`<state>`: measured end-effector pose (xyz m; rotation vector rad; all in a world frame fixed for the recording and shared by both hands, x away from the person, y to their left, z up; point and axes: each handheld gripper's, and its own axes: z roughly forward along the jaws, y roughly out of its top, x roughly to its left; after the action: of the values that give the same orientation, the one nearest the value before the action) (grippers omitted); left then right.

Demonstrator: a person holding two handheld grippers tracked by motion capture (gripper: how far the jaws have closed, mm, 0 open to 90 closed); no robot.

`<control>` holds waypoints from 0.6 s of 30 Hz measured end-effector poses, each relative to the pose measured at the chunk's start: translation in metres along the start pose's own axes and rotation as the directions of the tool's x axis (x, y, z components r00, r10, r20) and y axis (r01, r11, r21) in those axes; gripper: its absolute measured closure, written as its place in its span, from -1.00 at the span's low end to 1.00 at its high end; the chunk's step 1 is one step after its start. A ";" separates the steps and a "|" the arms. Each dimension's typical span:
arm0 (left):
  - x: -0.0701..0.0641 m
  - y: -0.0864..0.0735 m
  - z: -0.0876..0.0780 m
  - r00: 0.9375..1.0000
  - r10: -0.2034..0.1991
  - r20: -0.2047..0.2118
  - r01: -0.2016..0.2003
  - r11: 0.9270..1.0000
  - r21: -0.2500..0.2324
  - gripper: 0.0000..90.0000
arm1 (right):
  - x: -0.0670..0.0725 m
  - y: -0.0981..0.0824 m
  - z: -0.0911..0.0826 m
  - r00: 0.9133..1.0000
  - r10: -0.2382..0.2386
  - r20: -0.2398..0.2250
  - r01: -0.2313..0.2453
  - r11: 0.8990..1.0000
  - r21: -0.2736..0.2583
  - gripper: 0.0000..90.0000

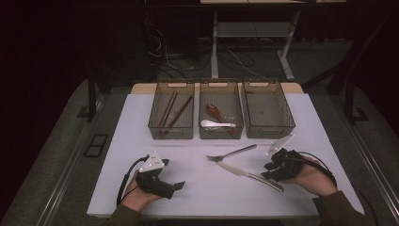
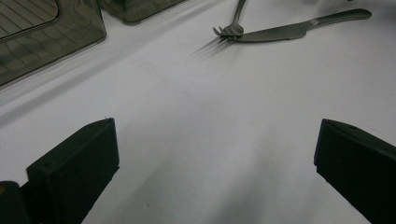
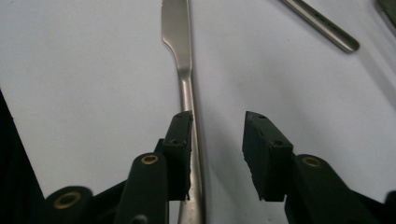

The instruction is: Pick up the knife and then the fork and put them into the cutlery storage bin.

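Note:
A metal knife (image 1: pixel 249 175) lies on the white mat, its blade tip under the tines of a metal fork (image 1: pixel 233 153). My right gripper (image 1: pixel 267 170) sits low at the knife's handle end. In the right gripper view the knife (image 3: pixel 182 60) runs up between the jaws, its handle against the left jaw while the right jaw stands apart from it; my right gripper (image 3: pixel 217 126) is open. The fork handle (image 3: pixel 322 23) shows at the upper right. My left gripper (image 1: pixel 178 186) rests at the front left. Its jaws stand wide over bare mat (image 2: pixel 215 144), facing the fork (image 2: pixel 233 23) and knife (image 2: pixel 289 30).
Three smoky clear bins stand in a row at the back of the mat: the left bin (image 1: pixel 171 132) holds brown chopsticks (image 1: pixel 171 112), the middle bin (image 1: pixel 221 134) holds a red-brown spoon (image 1: pixel 214 110) and a white spoon (image 1: pixel 214 124), and the right bin (image 1: pixel 269 133) looks bare.

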<state>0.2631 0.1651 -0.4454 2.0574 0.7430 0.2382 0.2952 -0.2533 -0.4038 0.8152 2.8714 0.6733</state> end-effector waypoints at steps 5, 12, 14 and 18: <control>0.000 0.000 0.000 1.000 0.002 0.001 -0.002 1.000 0.001 -1.00 | 0.005 0.016 0.007 0.999 -0.037 -0.021 0.038 0.998 0.059 0.32; -0.001 -0.001 0.000 1.000 -0.001 0.001 0.001 1.000 0.000 -1.00 | 0.013 0.037 0.022 0.993 -0.112 -0.026 0.114 0.980 0.165 0.42; -0.001 -0.001 -0.001 1.000 -0.001 0.001 0.001 1.000 0.001 -1.00 | 0.013 0.040 0.025 0.993 -0.116 -0.027 0.119 0.976 0.180 0.45; -0.001 -0.001 -0.001 1.000 -0.002 0.000 0.002 1.000 0.001 -1.00 | 0.014 0.045 0.029 0.993 -0.112 -0.040 0.118 0.969 0.217 0.52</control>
<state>0.2618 0.1657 -0.4456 2.0576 0.7449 0.2371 0.3099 -0.2006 -0.4095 0.6590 3.0272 0.3619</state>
